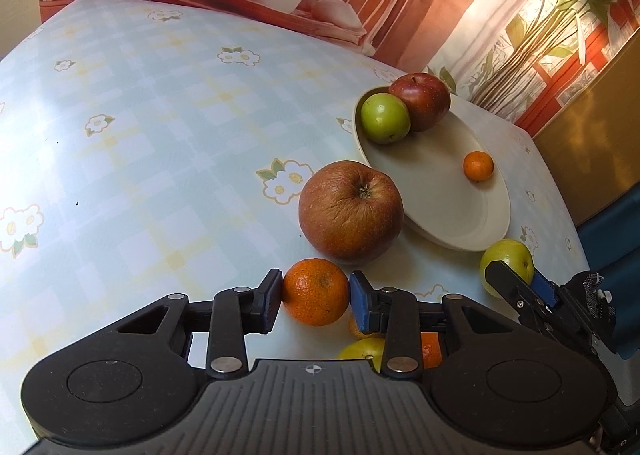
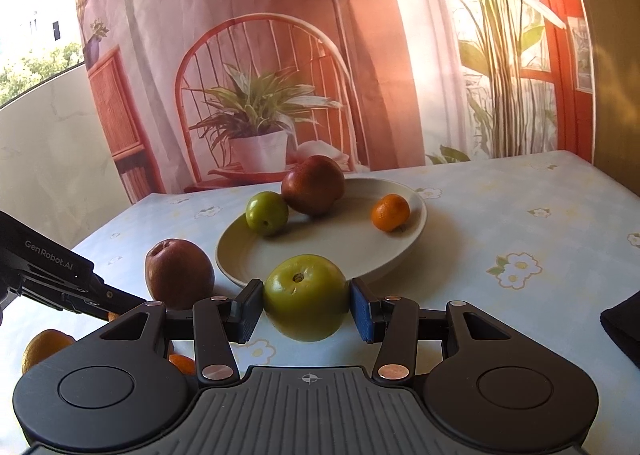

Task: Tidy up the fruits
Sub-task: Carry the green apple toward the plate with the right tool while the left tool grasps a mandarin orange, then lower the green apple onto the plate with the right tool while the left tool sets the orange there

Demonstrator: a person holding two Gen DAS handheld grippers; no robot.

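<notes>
My left gripper (image 1: 316, 297) is shut on an orange mandarin (image 1: 316, 291) just above the tablecloth. A wrinkled brown-red apple (image 1: 351, 211) lies just beyond it, against the cream plate (image 1: 448, 211). The plate holds a green apple (image 1: 385, 118), a dark red apple (image 1: 421, 101) and a small mandarin (image 1: 478, 165). My right gripper (image 2: 306, 305) is shut on a green apple (image 2: 306, 297) in front of the plate (image 2: 320, 255); it also shows in the left wrist view (image 1: 516, 287).
More fruit lies under the left gripper: a yellow-green fruit (image 1: 364, 349) and a mandarin (image 1: 430, 349). A yellowish fruit (image 2: 44, 345) sits at the near left. A printed backdrop (image 2: 320, 55) stands behind the table. The table's right edge (image 1: 560, 183) is close to the plate.
</notes>
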